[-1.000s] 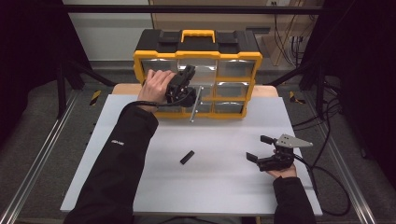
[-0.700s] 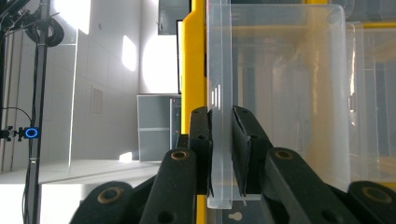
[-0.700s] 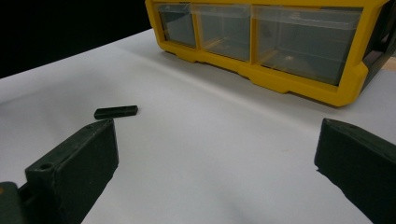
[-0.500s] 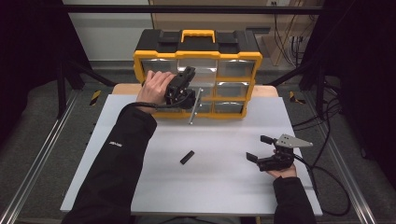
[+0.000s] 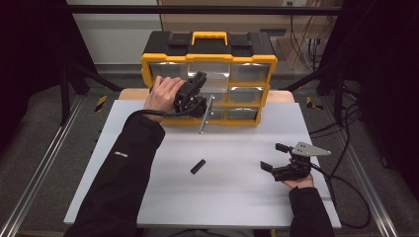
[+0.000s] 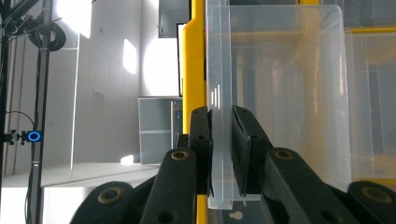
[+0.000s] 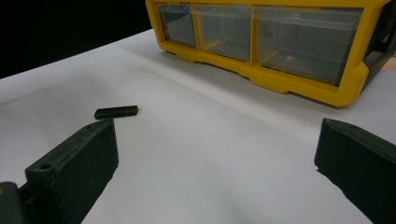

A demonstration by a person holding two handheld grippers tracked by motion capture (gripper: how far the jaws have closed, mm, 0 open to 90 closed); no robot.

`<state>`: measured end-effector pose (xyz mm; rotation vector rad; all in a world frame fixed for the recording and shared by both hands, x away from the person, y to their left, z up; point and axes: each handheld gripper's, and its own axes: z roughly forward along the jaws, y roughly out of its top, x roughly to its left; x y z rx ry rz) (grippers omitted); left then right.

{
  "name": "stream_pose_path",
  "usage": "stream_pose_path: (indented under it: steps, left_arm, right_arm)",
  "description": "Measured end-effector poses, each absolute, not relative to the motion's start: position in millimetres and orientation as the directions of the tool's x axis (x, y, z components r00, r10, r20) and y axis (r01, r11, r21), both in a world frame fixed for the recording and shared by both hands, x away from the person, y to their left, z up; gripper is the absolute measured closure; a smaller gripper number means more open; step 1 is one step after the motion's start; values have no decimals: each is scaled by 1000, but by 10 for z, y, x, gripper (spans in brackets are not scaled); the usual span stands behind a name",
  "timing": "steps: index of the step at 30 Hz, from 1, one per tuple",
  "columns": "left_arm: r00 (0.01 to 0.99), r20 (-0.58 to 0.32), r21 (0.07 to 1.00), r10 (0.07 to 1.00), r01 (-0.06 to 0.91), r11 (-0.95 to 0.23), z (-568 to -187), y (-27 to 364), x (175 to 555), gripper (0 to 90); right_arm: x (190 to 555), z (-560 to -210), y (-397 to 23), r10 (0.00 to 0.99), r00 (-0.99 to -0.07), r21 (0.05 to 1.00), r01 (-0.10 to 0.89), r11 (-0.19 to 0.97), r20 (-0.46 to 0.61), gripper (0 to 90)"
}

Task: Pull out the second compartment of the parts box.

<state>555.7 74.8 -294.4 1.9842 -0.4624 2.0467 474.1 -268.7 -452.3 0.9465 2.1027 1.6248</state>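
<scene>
A yellow and black organiser box (image 5: 259, 60) with clear drawers stands at the back of the white table (image 5: 237, 197). My left gripper (image 5: 199, 102) reaches to its front and is shut on the front lip of a clear drawer (image 5: 206, 114), which sticks out from the box. In the left gripper view both pads clamp that clear drawer (image 6: 289, 93) wall, with the left gripper (image 6: 222, 154) below it. My right gripper (image 5: 273, 156) rests open near the table's right side, nothing between its fingers. A small black block (image 5: 198, 166) lies mid-table, left of it.
In the right gripper view the black block (image 7: 116, 112) lies just beyond the left jaw of the right gripper (image 7: 217, 135), and the organiser box (image 7: 280, 79) stands farther off. Cables (image 5: 346, 182) trail off the table's right edge. Metal rails (image 5: 44, 163) run along the left side.
</scene>
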Motion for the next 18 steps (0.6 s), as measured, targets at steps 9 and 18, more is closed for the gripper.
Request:
stream_pose_path:
  steps: [9, 18]
  left_arm:
    - [-41, 998, -54, -41, -397, -916, -2944, 749, 5528, 785]
    - [-40, 999, -43, -29, -409, -912, -2956, 763, 5489, 786]
  right_arm:
    - [4740, -4522, -2688, 669, -729, 943, 306, 133, 142, 3]
    - [4740, -4522, -2686, 668, -731, 943, 305, 135, 140, 2]
